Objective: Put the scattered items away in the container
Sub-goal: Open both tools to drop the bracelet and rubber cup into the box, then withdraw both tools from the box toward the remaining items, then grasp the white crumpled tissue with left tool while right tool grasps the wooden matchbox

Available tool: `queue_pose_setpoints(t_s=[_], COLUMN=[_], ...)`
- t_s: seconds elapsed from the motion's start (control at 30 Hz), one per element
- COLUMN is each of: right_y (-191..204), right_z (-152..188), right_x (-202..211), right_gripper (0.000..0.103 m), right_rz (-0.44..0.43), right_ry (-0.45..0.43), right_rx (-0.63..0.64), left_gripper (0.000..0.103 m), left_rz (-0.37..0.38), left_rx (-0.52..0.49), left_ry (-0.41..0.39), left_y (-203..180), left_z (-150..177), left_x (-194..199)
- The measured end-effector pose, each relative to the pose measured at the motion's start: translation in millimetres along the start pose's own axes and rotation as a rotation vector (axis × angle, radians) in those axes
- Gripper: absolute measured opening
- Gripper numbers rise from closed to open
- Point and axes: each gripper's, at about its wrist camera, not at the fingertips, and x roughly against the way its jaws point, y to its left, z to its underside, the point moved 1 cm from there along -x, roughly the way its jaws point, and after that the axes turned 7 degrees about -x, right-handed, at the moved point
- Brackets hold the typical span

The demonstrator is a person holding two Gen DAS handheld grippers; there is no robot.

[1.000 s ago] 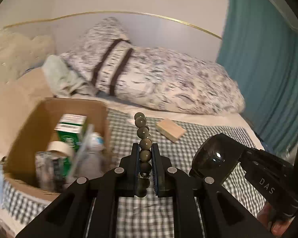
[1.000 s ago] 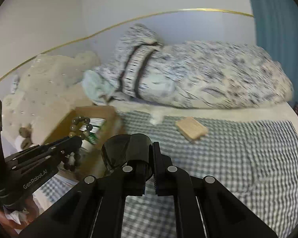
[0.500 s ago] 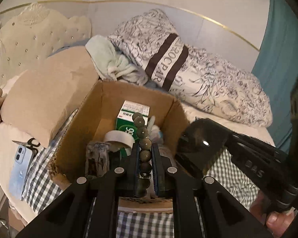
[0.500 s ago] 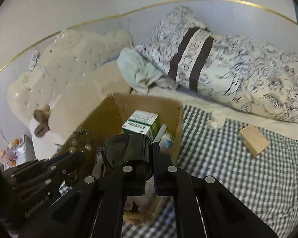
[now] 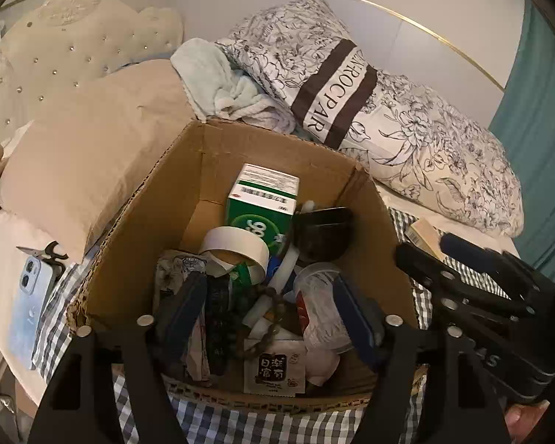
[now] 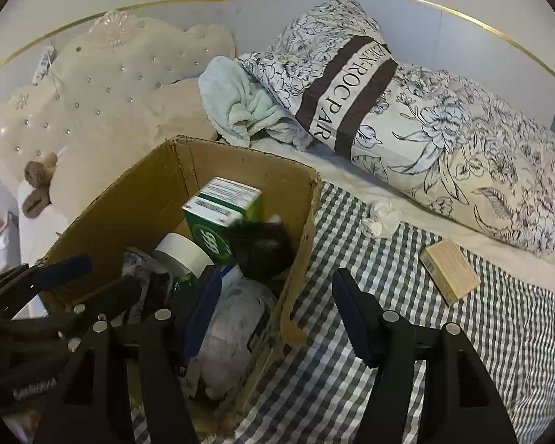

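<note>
A cardboard box (image 5: 159, 185) stands on the checked bedspread, also in the right wrist view (image 6: 140, 185). In it lie a green carton (image 5: 262, 207), a tape roll (image 5: 236, 248), a black cup (image 5: 322, 233), a bead bracelet (image 5: 273, 318) and several packets. My left gripper (image 5: 273, 318) is open and empty over the box's near edge. My right gripper (image 6: 277, 310) is open and empty over the box's right wall; its black cup (image 6: 259, 248) lies inside. A small wooden block (image 6: 449, 270) lies on the bedspread to the right.
A floral pillow (image 5: 388, 111) and a pale towel (image 5: 218, 81) lie behind the box. A beige cushion (image 5: 92, 148) is to its left. A blue phone (image 5: 29, 296) and small scissors (image 5: 44, 251) lie at the left. A crumpled tissue (image 6: 381, 218) lies near the block.
Both grippers moved left over the box and opened. The bead bracelet dropped from the left gripper and the black cup from the right gripper into the box.
</note>
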Motion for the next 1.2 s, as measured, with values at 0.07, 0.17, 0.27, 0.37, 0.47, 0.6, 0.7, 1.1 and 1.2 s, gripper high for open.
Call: queue_pose_setpoints(t_s=[0.07, 0.17, 0.27, 0.37, 0.47, 0.6, 0.7, 1.1, 1.2], right_y=[-8, -24, -45, -70, -98, -135, -155, -211, -222], right_z=[5, 14, 23, 32, 41, 51, 54, -1, -20], right_x=[8, 23, 41, 61, 87, 127, 158, 200, 183], right_gripper=[0.064, 0.065, 0.065, 0.065, 0.066, 0.071, 0.081, 0.089, 0.092], right_rz=[0.006, 0.01, 0.009, 0.016, 0.035, 0.085, 0.101, 0.07, 0.061], right_ry=[-0.014, -0.041, -0.065, -0.085, -0.109, -0.132, -0.164, -0.176, -0.181], right_rx=[-0.011, -0.037, -0.078, -0.113, -0.138, -0.144, -0.135, -0.037, -0.004], left_gripper=[0.076, 0.08, 0.082, 0.087, 0.093, 0.097, 0.097, 0.103, 0.103], left_rz=[-0.002, -0.01, -0.005, 0.024, 0.046, 0.078, 0.116, 0.077, 0.06], left_rx=[-0.005, -0.018, -0.034, -0.056, -0.092, -0.158, -0.172, -0.249, -0.211], left_ry=[0.0, 0.001, 0.004, 0.014, 0.016, 0.005, 0.026, 0.044, 0.075], left_y=[-5, -14, -29, -54, -82, -126, -151, -198, -195], left_z=[1, 4, 7, 11, 13, 14, 11, -30, -44], left_x=[3, 7, 14, 20, 27, 39, 45, 41, 20])
